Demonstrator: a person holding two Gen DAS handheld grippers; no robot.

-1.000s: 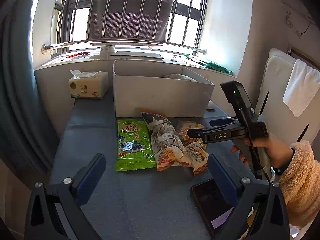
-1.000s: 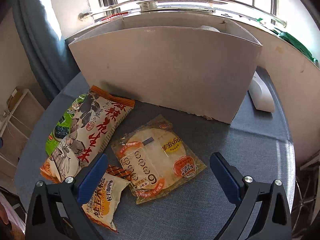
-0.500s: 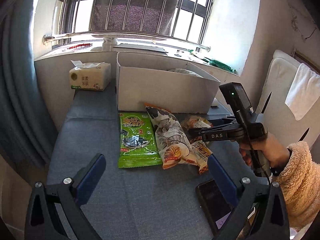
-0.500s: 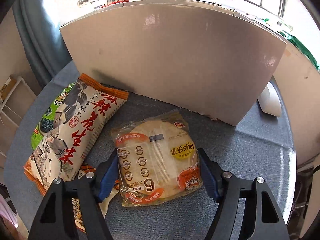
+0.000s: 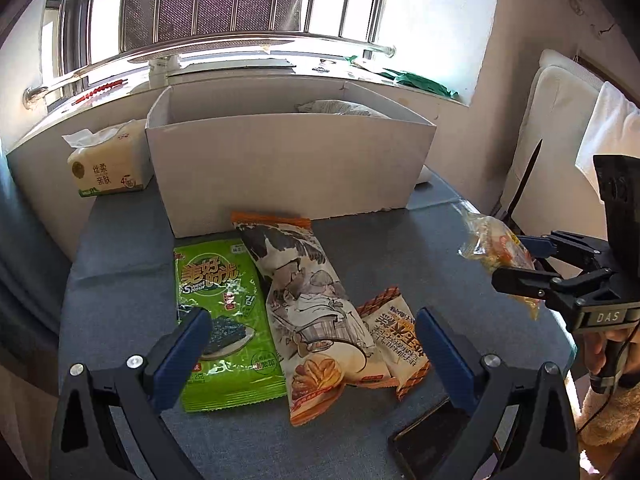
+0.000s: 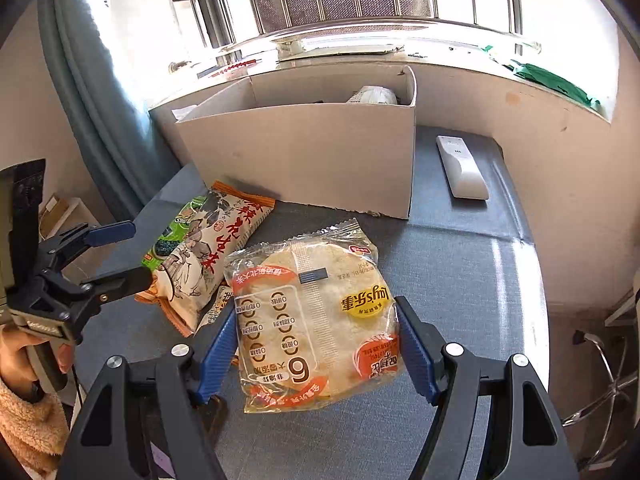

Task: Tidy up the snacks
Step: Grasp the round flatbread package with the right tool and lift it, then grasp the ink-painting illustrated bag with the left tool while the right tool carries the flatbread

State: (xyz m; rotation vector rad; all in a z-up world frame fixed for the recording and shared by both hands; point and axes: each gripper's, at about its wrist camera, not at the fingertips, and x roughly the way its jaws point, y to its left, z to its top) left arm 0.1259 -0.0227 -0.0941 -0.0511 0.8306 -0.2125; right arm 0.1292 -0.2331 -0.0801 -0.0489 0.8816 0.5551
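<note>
Mid-carry, by the look of it: right gripper clamped on the cake pack, pads pressing both its sides, pack lifted clear of the cloth. From the left wrist view, same pack hanging off the right gripper above the table's right edge, well short of the box.

Left gripper idle, jaws wide apart, hovering over the 3 packs left lying in front of the box: seaweed, peanuts, and a small wafer pack tucked under the peanuts' right edge.

Next move, judged from this: up and forward over the near wall, then release inside. Needs enough height to clear the rim; something white already lies in the far right corner, so a drop toward the open left part looks safer. Soft wrapper, likely crushable, so a light grip.
</note>
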